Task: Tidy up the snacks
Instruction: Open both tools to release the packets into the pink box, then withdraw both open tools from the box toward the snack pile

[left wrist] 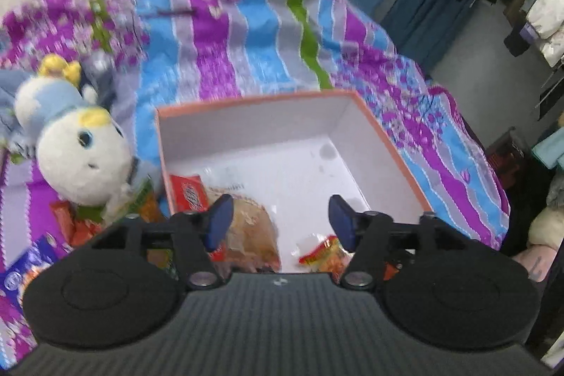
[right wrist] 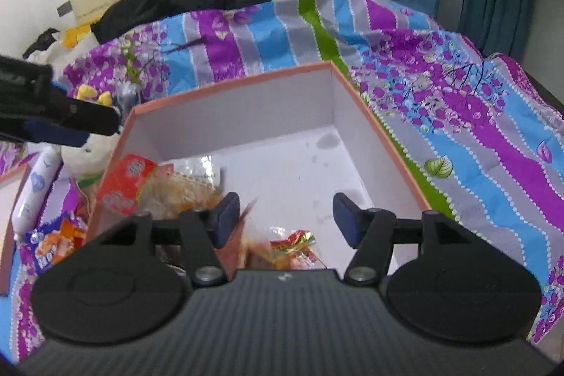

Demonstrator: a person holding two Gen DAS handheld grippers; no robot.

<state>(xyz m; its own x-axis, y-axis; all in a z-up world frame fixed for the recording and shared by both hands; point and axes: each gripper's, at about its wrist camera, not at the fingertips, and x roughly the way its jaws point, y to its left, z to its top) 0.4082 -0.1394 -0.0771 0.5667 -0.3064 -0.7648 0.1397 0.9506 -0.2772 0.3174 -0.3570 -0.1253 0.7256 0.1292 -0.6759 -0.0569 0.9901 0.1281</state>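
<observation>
Bedspread (right wrist: 458, 115): striped purple and blue, under everything you work on.
Box (left wrist: 405, 161): open, white inside with an orange rim, sitting on the bedspread; its far half is bare.
Plush toy (left wrist: 77, 157): just left of the box, with loose packets by it.
Snacks: the clear bag (left wrist: 250, 231) and red packet (left wrist: 188, 194) lie at the box's near left; a small red-yellow packet (right wrist: 294, 242) lies beside them.
Your left gripper (left wrist: 280, 222): spread wide over the box, gripping nothing.
Your right gripper (right wrist: 285, 219): spread wide above the snacks, gripping nothing.
</observation>
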